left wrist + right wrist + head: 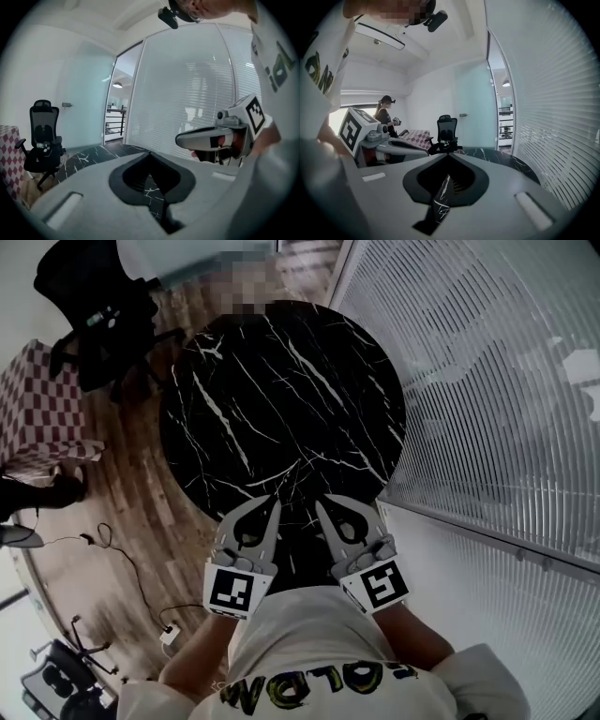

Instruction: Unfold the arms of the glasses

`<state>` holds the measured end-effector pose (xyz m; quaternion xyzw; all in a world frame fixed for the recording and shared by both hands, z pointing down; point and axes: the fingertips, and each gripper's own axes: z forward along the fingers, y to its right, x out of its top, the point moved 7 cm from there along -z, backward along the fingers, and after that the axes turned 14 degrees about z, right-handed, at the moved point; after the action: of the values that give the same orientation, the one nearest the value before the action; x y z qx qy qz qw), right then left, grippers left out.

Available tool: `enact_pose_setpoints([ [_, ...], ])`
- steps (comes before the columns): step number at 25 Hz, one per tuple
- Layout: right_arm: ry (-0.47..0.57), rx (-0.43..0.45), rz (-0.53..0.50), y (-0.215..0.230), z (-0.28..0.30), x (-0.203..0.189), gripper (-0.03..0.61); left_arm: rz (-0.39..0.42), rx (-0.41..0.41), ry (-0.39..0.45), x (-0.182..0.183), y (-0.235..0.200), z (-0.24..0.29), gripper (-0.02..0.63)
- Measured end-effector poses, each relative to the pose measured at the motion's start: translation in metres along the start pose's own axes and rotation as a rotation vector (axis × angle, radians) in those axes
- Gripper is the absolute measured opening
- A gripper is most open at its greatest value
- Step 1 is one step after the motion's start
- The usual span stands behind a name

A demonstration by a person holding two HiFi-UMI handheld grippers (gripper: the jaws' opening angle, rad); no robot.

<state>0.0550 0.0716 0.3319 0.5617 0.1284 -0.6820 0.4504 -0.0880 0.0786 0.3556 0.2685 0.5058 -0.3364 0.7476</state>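
Observation:
No glasses show in any view. The round black marble table [281, 399] lies bare in front of me. My left gripper [275, 502] hovers over the table's near edge, its jaws closed tip to tip with nothing between them. My right gripper [321, 502] hangs beside it, a short gap away, also shut and empty. In the left gripper view the jaw tips [150, 152] meet above the marble, and the right gripper [220, 138] shows at the side. The right gripper view shows its own tips [449, 154] together and the left gripper [389, 143] to its left.
A black office chair [94, 324] stands beyond the table's far left, next to a checkered seat [42, 399]. A glass wall with blinds [487, 381] curves along the right. Cables [122, 559] trail over the wood floor. Another person [386, 115] stands far off.

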Motion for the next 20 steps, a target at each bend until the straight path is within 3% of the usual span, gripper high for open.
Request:
enact_pose_setpoints([
  [4,-0.042,-0.010,-0.006,0.014,0.009,-0.016,0.002,0.040,-0.031,-0.078,-0.023,0.000,0.013,0.003],
  [12,-0.154,-0.012,-0.060,0.045,0.040,-0.053,0.002,0.042,-0.091,-0.199,-0.069,0.001,0.048,0.022],
  [20,-0.280,0.026,-0.051,0.068,0.065,-0.093,0.003,0.038,-0.134,-0.319,-0.118,0.001,0.078,0.067],
])
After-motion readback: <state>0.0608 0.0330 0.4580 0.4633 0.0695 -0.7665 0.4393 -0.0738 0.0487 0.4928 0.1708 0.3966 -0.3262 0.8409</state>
